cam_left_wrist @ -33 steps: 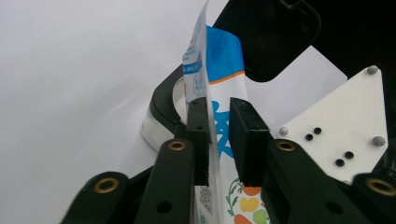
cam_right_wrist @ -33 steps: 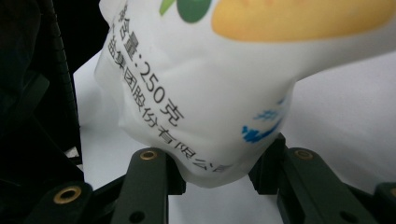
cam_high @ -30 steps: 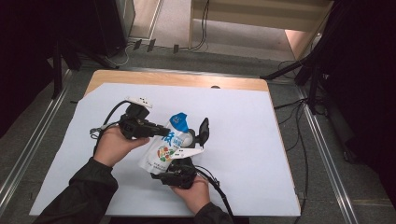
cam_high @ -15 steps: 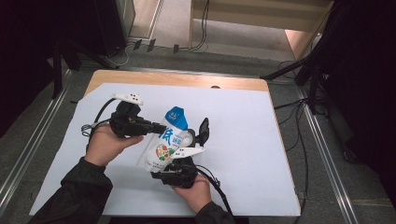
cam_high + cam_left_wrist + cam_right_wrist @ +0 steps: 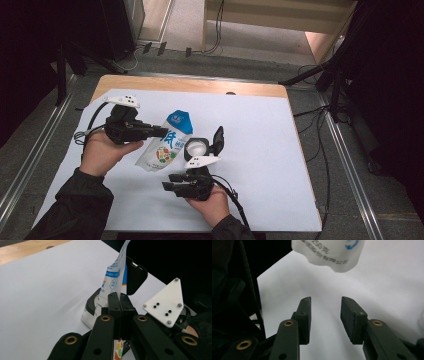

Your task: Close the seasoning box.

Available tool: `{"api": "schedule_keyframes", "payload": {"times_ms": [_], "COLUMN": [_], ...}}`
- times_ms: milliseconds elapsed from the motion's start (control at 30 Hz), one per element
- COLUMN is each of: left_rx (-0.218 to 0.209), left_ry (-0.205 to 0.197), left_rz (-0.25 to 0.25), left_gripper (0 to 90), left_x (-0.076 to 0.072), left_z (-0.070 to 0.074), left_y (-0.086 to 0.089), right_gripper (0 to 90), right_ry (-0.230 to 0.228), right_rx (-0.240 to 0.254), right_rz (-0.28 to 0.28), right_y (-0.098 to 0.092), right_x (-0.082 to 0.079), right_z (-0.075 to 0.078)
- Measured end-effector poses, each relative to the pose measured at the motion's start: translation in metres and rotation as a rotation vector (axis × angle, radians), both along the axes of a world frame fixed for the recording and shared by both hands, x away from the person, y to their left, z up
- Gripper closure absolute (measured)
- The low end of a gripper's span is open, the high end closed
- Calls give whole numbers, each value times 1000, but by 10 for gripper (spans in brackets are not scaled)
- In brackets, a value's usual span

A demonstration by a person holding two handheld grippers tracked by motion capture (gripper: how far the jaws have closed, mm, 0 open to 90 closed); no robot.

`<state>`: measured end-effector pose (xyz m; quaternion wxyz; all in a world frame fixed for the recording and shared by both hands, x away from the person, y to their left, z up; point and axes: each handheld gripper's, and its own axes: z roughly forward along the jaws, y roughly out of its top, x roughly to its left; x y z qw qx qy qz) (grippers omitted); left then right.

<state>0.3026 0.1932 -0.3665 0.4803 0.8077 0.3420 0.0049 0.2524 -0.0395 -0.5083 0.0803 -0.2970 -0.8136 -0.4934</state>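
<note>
A white pouch [image 5: 167, 145] with a blue top and coloured print hangs tilted above the white sheet. My left gripper [image 5: 161, 132] is shut on the pouch's [image 5: 113, 275] edge, its jaws pressed together on the film [image 5: 119, 296]. My right gripper [image 5: 169, 182] lies lower, near the front edge, pointing left. Its jaws stand open [image 5: 325, 300] with nothing between them, and the pouch's bottom end [image 5: 329, 255] hangs just beyond the fingertips. A round clear container [image 5: 196, 147] with a black flip lid [image 5: 218, 137] raised stands right of the pouch.
A white sheet [image 5: 260, 130] covers the wooden table [image 5: 200, 86]. Cables trail from both grippers. The container [image 5: 93, 307] and its lid [image 5: 135, 275] stand just behind the pouch in the left gripper view. Metal rails and dark floor flank the table.
My left hand has drawn left and a little up with the pouch, lifting its lower end away from the right gripper. The right hand has stayed in place.
</note>
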Motion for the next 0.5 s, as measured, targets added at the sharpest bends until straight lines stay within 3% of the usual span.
{"api": "schedule_keyframes", "payload": {"times_ms": [100,500], "left_rx": [4,19], "left_ry": [-8,-24], "left_rz": [16,105], "left_gripper": [900,900], "left_x": [0,10], "left_z": [1,-5], "left_y": [4,21], "right_gripper": [621,609], "right_ry": [9,-53], "right_rx": [2,-33], "right_rz": [7,21], "right_y": [-2,-25], "right_x": [-1,0], "right_z": [3,17]}}
